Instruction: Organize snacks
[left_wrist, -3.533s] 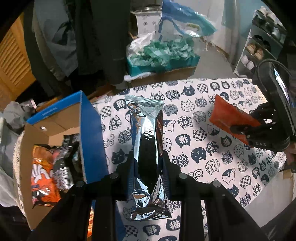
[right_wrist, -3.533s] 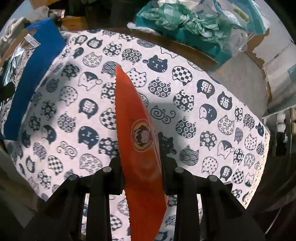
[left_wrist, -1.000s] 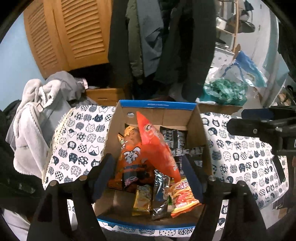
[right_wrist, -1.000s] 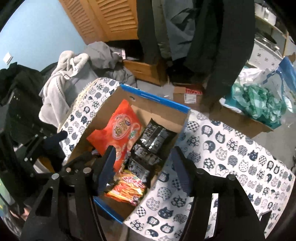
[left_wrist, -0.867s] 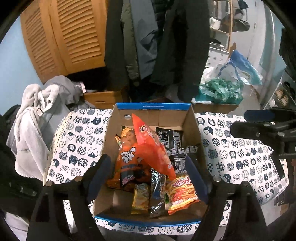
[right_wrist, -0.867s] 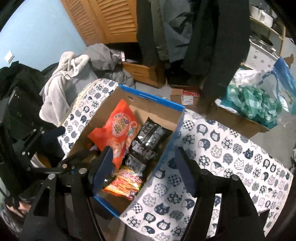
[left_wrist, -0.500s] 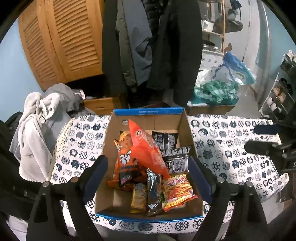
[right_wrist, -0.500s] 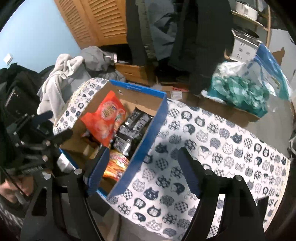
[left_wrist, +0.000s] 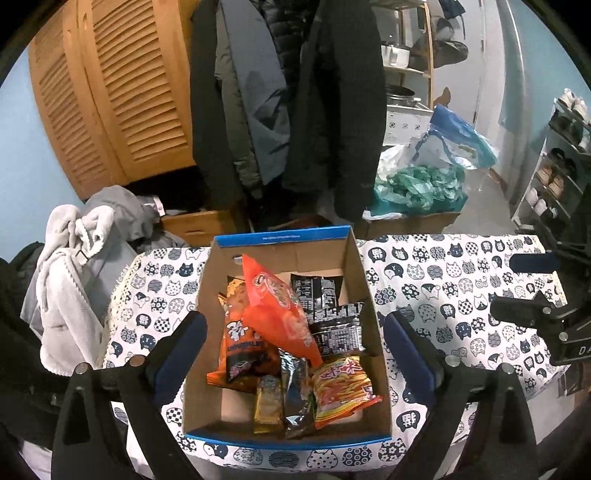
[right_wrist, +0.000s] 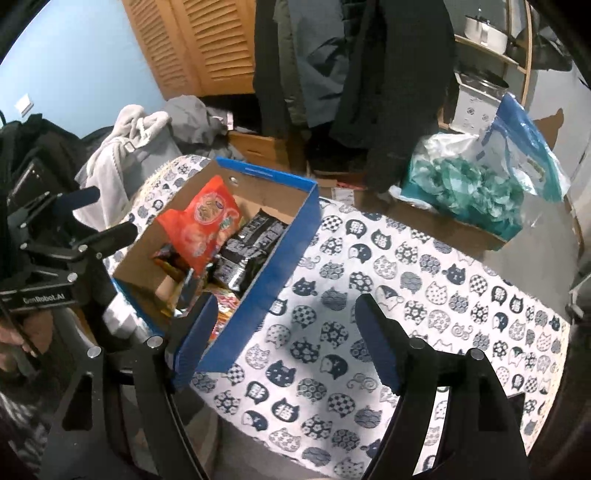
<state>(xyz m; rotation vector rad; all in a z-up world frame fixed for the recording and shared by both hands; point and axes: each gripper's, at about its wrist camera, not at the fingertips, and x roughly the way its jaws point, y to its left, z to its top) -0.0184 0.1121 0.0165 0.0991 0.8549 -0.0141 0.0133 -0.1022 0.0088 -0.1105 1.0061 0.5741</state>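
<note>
Cat-print cloth (left_wrist: 436, 273) bears a cardboard box (left_wrist: 360, 280) of crinkly packets; left tool (left_wrist: 295, 354) opening empty, right tool (right_wrist: 284, 339) agape, empty.

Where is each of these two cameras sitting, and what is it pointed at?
Left wrist: on the left gripper, looking down into the snack box; its opening fingers frame it, right gripper at the edge.
Right wrist: on the right gripper, over the cat-print tablecloth; left gripper visible.
Shared: box, orange packet.

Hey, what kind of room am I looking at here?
Probably a home entryway or utility corner: coats hang by louvered wooden doors, a shoe rack stands at the right, and a cat-print tablecloth covers the table.
</note>
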